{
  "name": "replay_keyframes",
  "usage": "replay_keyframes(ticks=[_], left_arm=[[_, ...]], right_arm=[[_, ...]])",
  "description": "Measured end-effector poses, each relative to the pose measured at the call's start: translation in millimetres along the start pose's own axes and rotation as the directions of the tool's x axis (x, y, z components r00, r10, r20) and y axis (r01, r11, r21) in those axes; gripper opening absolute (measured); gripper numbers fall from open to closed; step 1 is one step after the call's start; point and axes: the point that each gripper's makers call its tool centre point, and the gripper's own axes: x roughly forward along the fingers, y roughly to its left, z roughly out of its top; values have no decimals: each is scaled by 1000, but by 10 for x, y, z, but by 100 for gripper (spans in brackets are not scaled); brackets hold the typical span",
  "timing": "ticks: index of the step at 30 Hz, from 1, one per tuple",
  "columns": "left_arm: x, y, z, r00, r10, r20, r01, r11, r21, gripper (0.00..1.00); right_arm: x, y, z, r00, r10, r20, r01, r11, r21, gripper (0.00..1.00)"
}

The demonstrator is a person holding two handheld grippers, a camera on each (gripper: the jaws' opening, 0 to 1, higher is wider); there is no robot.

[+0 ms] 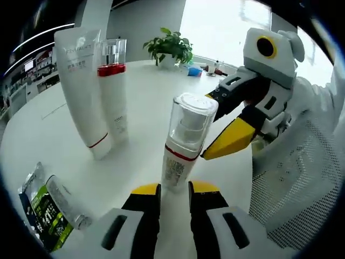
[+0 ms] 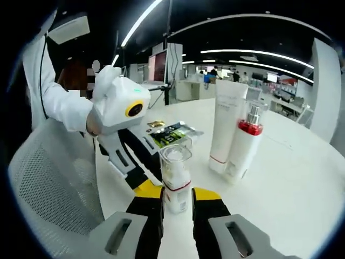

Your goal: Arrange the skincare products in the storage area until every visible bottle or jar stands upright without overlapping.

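Observation:
A small pump bottle [image 1: 186, 141] with a clear cap and a red band stands upright on the white round table [image 1: 140, 86]. My left gripper [image 1: 174, 190] is shut on its base. My right gripper [image 1: 207, 127] comes in from the right, its yellow-tipped fingers straddling the bottle's upper part. In the right gripper view the same bottle [image 2: 176, 179] sits between my right gripper's [image 2: 177, 200] jaws, which press on its sides, while the left gripper [image 2: 141, 181] reaches its base from the left. A tall white tube [image 1: 81, 86] and a red-collared bottle [image 1: 114, 91] stand upright side by side further back.
Flat sachet packets [image 1: 46, 211] lie near the table edge. A potted plant [image 1: 170, 48] stands at the far side. A white mesh chair [image 2: 48, 178] is close to the table, beside a person's white sleeve [image 2: 59, 105]. Tube [image 2: 227, 124] and bottle [image 2: 245, 145] stand right of the grip.

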Motion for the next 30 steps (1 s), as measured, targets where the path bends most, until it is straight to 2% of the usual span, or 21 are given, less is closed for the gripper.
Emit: replay_keyframes(ticks=[6,17,30], left_arm=[[38,15,12,1000,10,-6,-10,1000,-10,11],[78,82,57,1000,28,-9,-28,1000,-6,10],[185,191,151,999,40,-1,-40,999,5,8]], right_arm=[[25,4,-5,1000,2,-8,-2,1000,-15,9],[59,-129,-25,1000,-9,-18,8,999,-39,7],[105,-320,-106,998,-59,-21,58,997,-52,5]])
